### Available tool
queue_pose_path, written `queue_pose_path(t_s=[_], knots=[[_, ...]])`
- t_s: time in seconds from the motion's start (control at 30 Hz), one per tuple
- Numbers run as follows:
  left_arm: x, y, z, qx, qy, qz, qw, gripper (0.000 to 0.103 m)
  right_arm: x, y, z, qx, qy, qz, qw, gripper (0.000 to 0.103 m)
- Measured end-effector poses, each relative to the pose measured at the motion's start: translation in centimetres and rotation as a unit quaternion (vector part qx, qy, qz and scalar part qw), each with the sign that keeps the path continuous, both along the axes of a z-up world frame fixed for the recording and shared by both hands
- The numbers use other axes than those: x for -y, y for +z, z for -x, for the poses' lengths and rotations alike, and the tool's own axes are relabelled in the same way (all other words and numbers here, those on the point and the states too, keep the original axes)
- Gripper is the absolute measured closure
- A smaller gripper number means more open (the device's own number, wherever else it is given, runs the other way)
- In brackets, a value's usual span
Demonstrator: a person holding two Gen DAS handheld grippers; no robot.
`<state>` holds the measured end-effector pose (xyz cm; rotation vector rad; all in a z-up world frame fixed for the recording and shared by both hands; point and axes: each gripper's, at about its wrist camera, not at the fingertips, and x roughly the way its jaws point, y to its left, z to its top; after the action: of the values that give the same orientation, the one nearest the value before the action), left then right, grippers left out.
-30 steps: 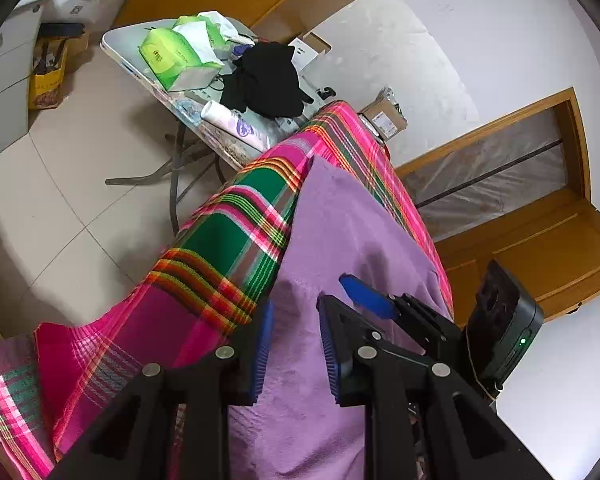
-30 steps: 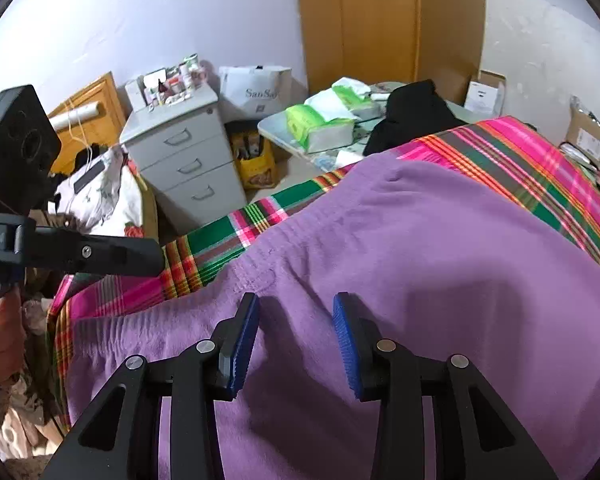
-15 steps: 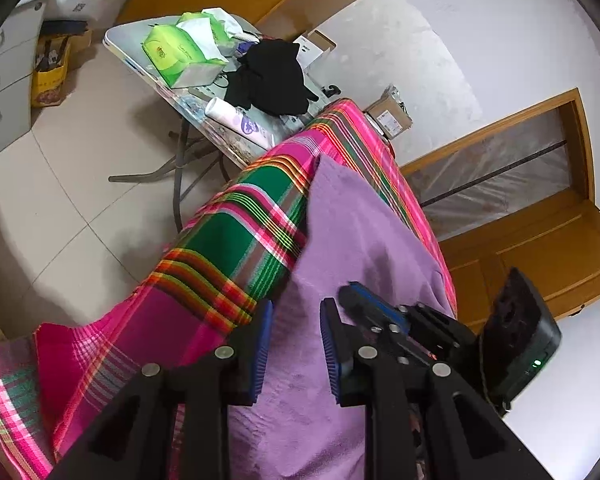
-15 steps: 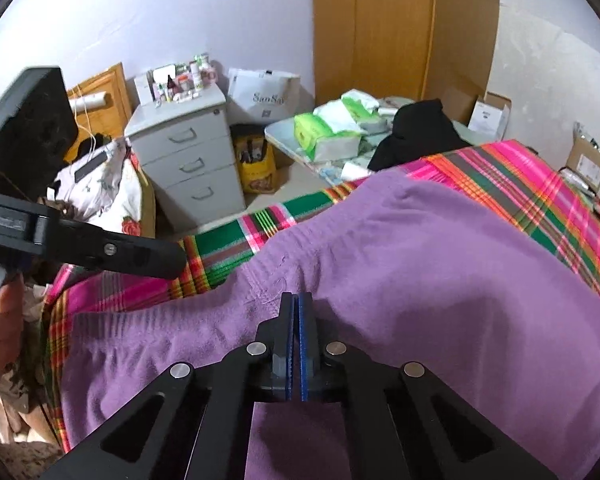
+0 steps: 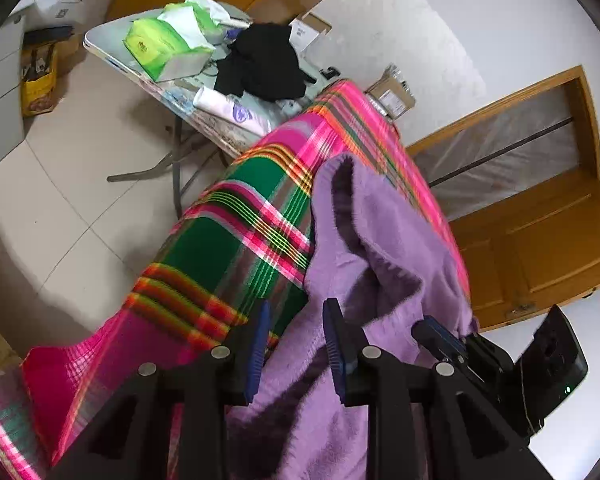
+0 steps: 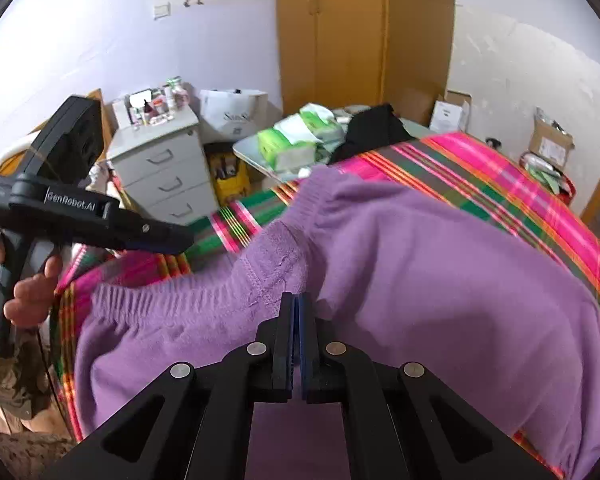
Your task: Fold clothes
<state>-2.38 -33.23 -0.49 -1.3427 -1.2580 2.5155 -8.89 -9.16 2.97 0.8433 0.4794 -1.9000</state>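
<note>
We are pinching the purple garment (image 6: 420, 280) with our right gripper (image 6: 296, 320) at its tips; our left gripper (image 5: 296, 344) is hanging apart over its edge. The thin pinch could slip, dropping the lifted fold onto the plaid cloth (image 5: 228, 232).

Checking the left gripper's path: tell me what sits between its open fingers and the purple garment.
Nothing. In the left wrist view the left gripper stands open with the purple garment edge directly in its gap.
</note>
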Motion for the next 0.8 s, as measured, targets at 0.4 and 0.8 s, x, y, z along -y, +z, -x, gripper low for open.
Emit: queue_pose_path(t_s=[0.4, 0.8], knots=[[-2.7, 0.5, 2.4, 0.02, -0.064, 0.047, 0.9966, 0.062, -0.7, -0.4, 0.3, 0.017, -0.01, 0.013, 1.0, 0.101], [-3.9, 0.1, 3.0, 0.024, -0.09, 0.017, 0.9955, 0.085, -1.8, -0.3, 0.3, 0.029, -0.028, 0.027, 0.999, 0.101]])
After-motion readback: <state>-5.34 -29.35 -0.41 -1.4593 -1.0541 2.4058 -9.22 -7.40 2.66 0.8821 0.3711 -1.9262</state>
